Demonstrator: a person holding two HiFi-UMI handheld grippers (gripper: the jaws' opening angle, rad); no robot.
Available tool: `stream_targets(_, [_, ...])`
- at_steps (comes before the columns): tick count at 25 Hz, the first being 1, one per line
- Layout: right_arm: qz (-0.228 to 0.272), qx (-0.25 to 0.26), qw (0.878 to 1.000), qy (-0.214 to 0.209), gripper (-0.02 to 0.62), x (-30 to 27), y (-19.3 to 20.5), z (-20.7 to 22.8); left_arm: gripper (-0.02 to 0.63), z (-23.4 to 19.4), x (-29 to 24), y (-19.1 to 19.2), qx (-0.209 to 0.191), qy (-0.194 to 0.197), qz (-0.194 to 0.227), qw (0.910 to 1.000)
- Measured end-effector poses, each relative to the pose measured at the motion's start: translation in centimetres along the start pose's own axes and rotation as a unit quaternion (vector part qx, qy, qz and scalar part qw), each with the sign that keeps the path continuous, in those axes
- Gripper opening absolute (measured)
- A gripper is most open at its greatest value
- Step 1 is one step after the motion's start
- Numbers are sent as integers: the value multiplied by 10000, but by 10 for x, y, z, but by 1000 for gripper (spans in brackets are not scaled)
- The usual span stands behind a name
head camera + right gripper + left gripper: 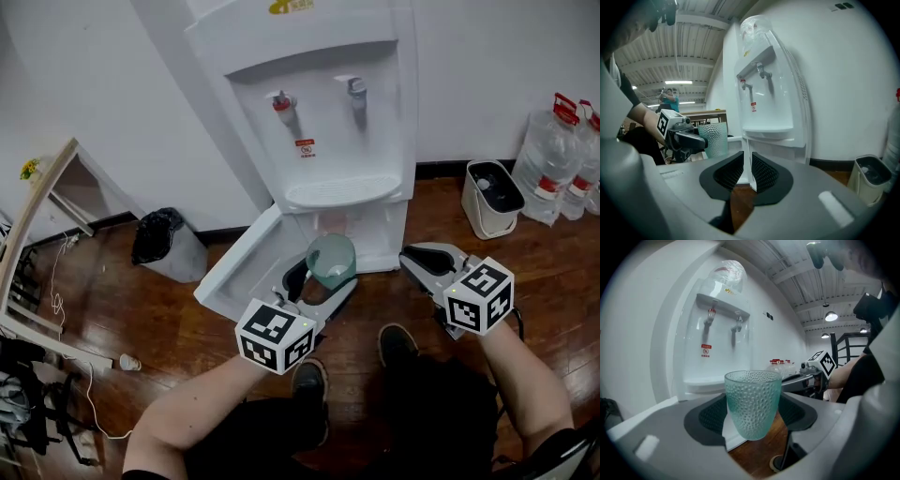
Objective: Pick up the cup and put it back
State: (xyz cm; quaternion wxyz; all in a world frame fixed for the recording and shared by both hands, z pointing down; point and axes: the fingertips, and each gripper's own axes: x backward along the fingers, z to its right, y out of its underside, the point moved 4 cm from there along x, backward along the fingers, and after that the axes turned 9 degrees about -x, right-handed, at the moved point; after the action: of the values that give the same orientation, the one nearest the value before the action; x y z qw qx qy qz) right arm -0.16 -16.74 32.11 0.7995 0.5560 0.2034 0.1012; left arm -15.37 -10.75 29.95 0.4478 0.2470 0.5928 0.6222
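Left claw (322,279) holds green cup (332,259) before white water dispenser (319,141).

Probably an office or workroom, white water dispenser (319,122) against the wall, spare water jugs (548,159), wooden floor (187,319), ribbed ceiling (811,291), lamps (831,316).

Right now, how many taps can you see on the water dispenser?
2. The red-handled tap sits at the left of the water dispenser's recess in the head view, the grey-handled tap to its right. None looks hidden.

Head camera looks steeply down; all share dispenser (323,122).
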Motion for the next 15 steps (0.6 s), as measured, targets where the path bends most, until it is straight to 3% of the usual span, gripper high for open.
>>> stream_targets(6, [-82, -39, 9999, 112, 57, -18, 35, 26, 345, -5, -37, 47, 46, 134, -172, 9998])
stream_targets(15, [-283, -352, 9984, 354, 57, -42, 84, 76, 345, -29, -93, 124, 173, -38, -444, 9989])
